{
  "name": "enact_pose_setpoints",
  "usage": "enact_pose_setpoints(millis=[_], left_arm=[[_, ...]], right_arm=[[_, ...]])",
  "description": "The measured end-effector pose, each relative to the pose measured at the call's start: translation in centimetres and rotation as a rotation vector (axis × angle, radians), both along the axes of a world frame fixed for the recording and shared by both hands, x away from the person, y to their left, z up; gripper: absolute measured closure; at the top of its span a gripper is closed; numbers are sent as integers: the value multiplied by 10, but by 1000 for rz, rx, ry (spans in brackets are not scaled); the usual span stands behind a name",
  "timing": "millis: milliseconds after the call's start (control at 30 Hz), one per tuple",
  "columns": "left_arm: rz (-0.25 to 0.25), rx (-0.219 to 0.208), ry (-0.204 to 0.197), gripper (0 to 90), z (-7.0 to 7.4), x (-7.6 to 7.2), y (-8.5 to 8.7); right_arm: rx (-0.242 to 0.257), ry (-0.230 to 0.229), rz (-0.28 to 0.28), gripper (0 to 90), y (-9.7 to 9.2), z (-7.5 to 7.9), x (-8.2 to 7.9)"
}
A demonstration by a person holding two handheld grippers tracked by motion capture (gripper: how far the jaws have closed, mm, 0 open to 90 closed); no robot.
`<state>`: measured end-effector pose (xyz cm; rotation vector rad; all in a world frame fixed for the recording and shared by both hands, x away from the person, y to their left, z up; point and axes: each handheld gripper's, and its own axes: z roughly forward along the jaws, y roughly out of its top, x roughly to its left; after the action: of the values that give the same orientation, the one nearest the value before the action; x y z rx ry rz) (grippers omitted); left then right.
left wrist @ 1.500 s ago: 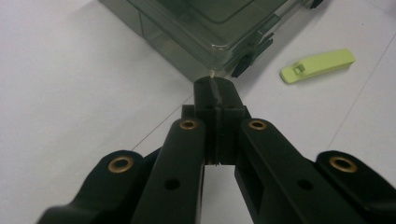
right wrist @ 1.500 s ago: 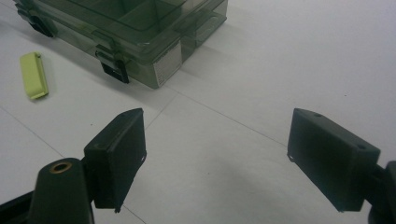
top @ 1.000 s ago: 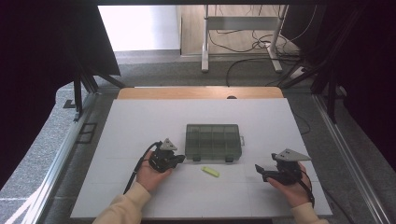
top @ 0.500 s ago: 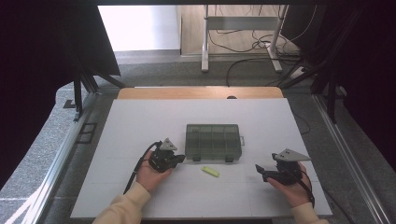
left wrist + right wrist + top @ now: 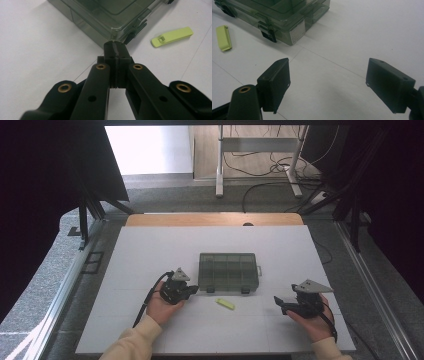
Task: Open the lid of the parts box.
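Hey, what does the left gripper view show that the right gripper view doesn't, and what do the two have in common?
Left gripper view alone: the left hand-held gripper, its jaws shut with nothing between them, tips close to the near corner of the green compartment box.

Right gripper view alone: the right hand-held gripper, jaws wide open over bare white table, and a white label on the box's corner.

Shared: the closed box with its black latches, the yellow-green clip lying beside it, and the white tabletop.

Bright even light, soft shadows, dark surroundings
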<state>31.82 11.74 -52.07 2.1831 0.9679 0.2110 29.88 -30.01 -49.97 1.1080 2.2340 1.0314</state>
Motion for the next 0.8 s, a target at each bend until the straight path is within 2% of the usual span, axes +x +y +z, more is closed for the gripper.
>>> enact_pose_setpoints(millis=[433, 800], left_arm=[[11, -20, -17, 900, 3, -1, 2], [12, -64, -38, 900, 6, -1, 2]], right_arm=[[-1, -1, 1, 196, 0, 0, 0], [0, -2, 0, 196, 1, 0, 1]])
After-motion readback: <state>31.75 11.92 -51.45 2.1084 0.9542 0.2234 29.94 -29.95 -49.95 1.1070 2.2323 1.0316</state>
